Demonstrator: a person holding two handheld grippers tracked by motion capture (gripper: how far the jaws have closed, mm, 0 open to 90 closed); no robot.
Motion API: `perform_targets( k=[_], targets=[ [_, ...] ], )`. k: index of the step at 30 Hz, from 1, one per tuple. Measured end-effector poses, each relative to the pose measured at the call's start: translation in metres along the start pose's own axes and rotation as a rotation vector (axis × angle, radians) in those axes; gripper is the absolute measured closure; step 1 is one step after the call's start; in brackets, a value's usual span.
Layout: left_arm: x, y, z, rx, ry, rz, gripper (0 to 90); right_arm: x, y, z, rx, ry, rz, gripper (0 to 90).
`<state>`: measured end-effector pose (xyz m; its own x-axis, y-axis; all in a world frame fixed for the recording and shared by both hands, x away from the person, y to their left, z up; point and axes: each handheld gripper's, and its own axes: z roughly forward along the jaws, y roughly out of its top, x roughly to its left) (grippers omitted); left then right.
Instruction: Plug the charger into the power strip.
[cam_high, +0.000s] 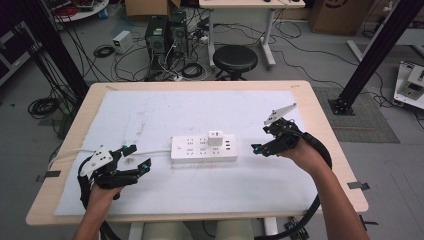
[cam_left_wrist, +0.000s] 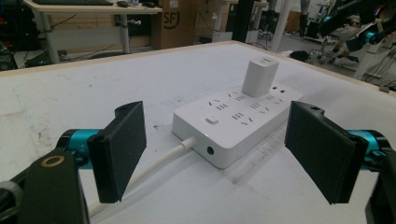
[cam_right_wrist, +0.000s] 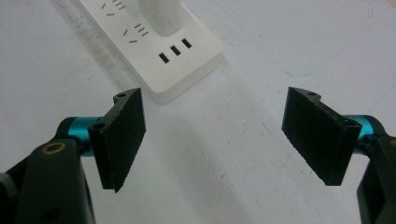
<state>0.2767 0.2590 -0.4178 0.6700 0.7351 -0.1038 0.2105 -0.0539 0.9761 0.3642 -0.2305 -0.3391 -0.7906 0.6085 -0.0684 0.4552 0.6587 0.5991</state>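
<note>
While my left gripper (cam_high: 136, 157) idles agape | right gripper (cam_high: 261, 139) agape beside power strip (cam_high: 203, 148) | charger (cam_high: 215, 138) seemingly plugged in.

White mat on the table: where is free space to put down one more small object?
The white mat is bare behind the power strip up to the far edge, and along the near edge between the left gripper and right gripper. It is crowded around the strip and its plugged-in charger.
</note>
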Motion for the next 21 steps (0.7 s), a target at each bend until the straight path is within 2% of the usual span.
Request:
perform_targets(
  k=[5, 11, 21],
  targets=[
    [0.003, 0.004, 0.000, 0.006, -0.004, 0.004, 20.8, 0.005, -0.018, -0.003, -0.022, -0.005, 0.035, 22.0],
    [0.001, 0.008, 0.001, 0.012, -0.008, 0.019, 20.8, 0.010, -0.036, -0.009, -0.042, -0.010, 0.048, 22.0],
    [-0.001, 0.008, -0.001, 0.008, -0.002, 0.010, 20.8, 0.012, -0.051, -0.010, -0.088, -0.034, 0.086, 22.0]
  ],
)
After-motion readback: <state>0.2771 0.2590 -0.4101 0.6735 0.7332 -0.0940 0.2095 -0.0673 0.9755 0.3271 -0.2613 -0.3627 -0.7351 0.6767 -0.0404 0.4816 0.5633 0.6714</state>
